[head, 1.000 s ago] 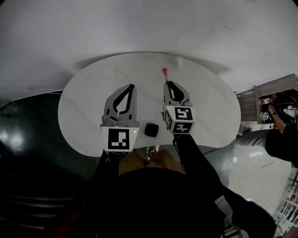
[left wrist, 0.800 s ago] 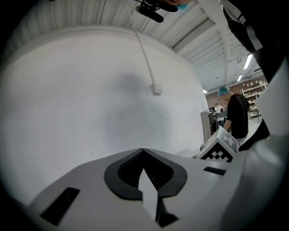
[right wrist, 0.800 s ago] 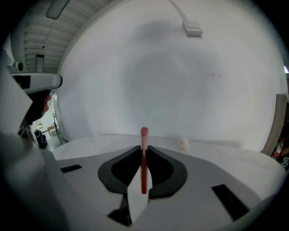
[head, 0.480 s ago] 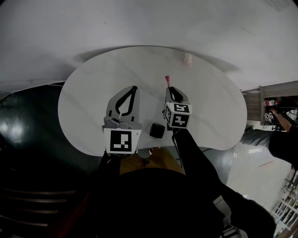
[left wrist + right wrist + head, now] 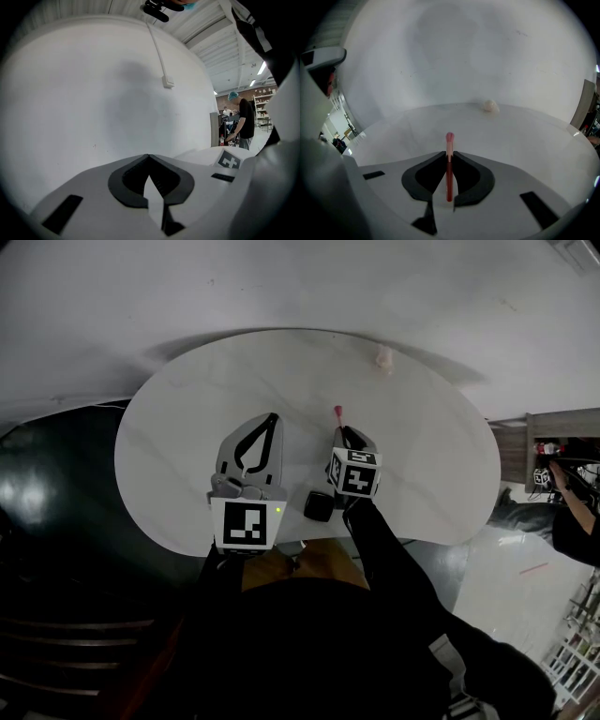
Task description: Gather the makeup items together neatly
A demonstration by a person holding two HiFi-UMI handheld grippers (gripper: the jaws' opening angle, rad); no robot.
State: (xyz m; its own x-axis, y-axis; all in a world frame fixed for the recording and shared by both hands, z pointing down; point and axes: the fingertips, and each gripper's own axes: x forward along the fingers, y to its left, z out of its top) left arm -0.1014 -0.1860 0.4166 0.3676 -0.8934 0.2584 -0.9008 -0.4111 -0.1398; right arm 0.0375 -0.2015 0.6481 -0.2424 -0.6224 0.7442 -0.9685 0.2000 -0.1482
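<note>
White table (image 5: 187, 437): my right gripper (image 5: 343, 431), pinching the red pencil (image 5: 449, 173), should lay it beside the black case (image 5: 319, 505); left gripper (image 5: 270, 417) closed, empty.

There's the right gripper (image 5: 343, 431) over the white oval tabletop (image 5: 187, 446), a thin red-tipped makeup stick (image 5: 337, 412) poking out past its fingers. The left gripper (image 5: 269, 418) is alongside, fingers meeting at the tips. A small black square case (image 5: 318, 505) sits behind the fingers, between the grippers. A pale round puff (image 5: 383, 357) lies well beyond the right fingers.
</note>
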